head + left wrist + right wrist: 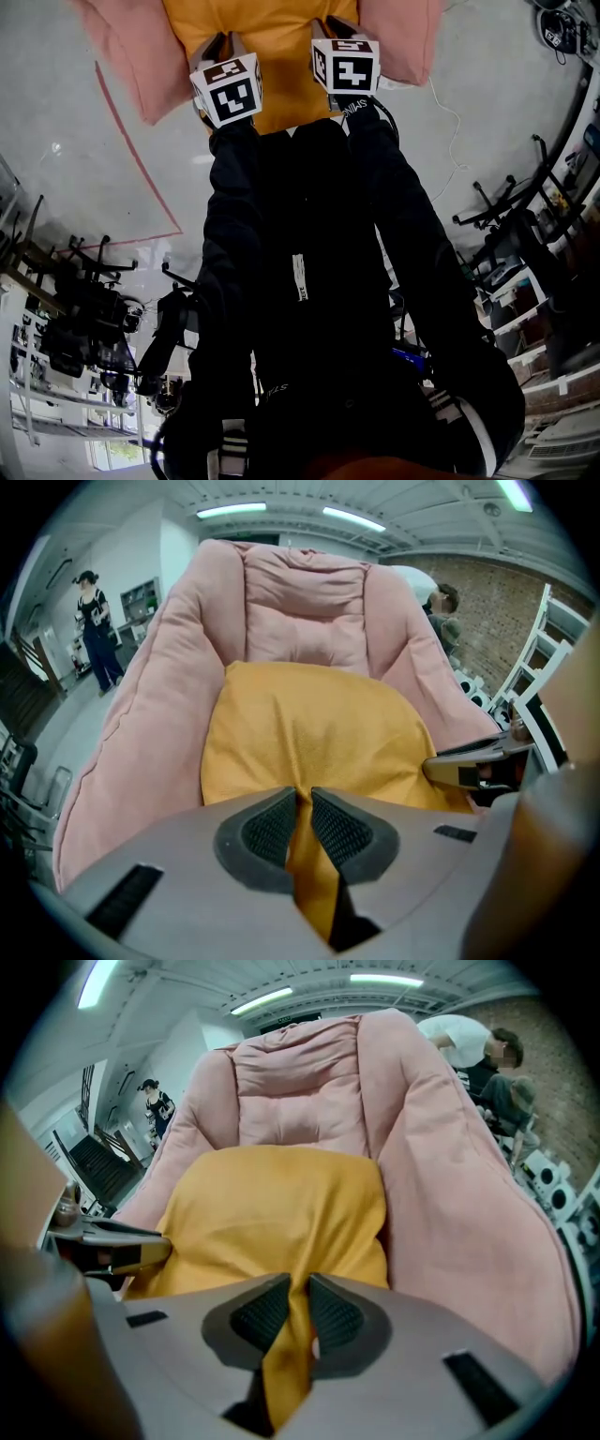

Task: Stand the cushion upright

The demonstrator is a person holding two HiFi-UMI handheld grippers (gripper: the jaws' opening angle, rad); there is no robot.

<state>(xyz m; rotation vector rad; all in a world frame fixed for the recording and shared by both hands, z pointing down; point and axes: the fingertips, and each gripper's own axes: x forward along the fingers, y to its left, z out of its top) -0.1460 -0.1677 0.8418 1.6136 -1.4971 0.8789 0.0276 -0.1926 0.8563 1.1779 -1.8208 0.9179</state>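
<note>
1. Dark sleeves [234, 234] filled the head view nearest the lens and ran up to both grippers at the top. The left gripper [226, 45] and right gripper [336, 26] sat side by side on the near edge of the yellow cushion [277, 56]. The cushion lay in a pink seat [122, 47] on a grey floor [112, 169] and was not yet upright.
2. In the left gripper view, the jaws stood nearly together. Their pads [272, 829] were clenched on a thin fold of the cushion [309, 728], and the fabric ran down between them. The cushion rested on the base of the seat [300, 611], with its far edge at the backrest. The right gripper [473, 761] showed at the right, at the same near edge.
3. The right gripper view showed the same grip. Its pads [336, 1314] pinched a narrow fold of the cushion [272, 1208], and the seat [469, 1222] rose behind and to the right. The left gripper [112, 1241] showed at the left edge.
4. The step in hand looked like raising the near edge. It would go best with both hands lifting together and level, so the cushion pivots on its far edge and tips back against the backrest.
5. Only cloth was pinched, not the filling, so a quick pull could slip the fold or merely stretch the cover. A slow lift would be safer, with the clamp released only once the cushion leans steadily on the backrest.
</note>
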